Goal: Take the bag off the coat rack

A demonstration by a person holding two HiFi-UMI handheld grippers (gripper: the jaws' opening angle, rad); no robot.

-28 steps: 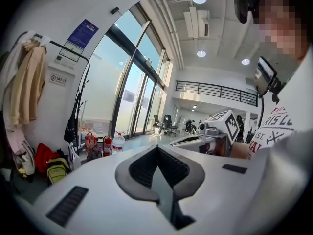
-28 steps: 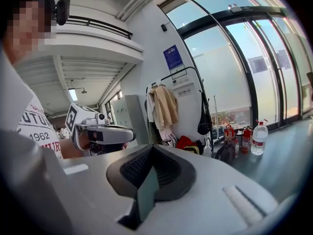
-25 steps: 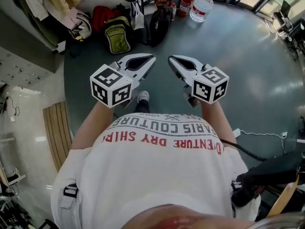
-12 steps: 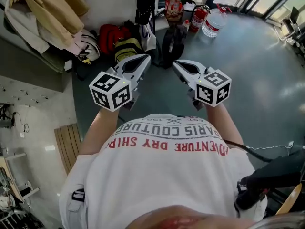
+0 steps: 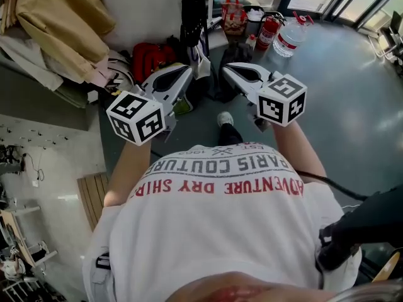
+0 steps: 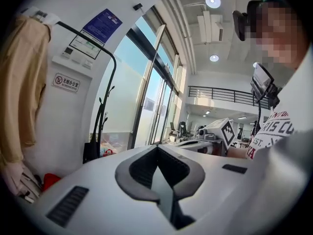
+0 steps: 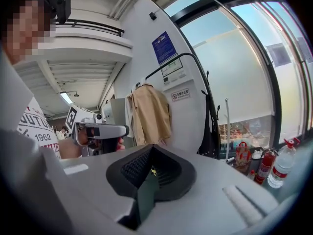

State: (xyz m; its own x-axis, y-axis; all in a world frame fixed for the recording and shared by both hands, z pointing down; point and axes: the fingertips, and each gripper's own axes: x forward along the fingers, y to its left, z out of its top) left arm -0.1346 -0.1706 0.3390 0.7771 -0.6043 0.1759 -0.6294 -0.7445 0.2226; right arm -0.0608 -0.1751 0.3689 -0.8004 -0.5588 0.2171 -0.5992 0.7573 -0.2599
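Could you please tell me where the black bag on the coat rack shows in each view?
Head view: black bag, top centre.
Left gripper view: black bag, lower left.
Right gripper view: black bag, right of centre.
Shared landmark: tan coat, left of the bag in every view.

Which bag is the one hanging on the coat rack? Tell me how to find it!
Find the white wall with the blue poster; a thin black coat rack arches across it. The bag hangs flat and black from the rack's window end, unlike the tan coat at the other end.
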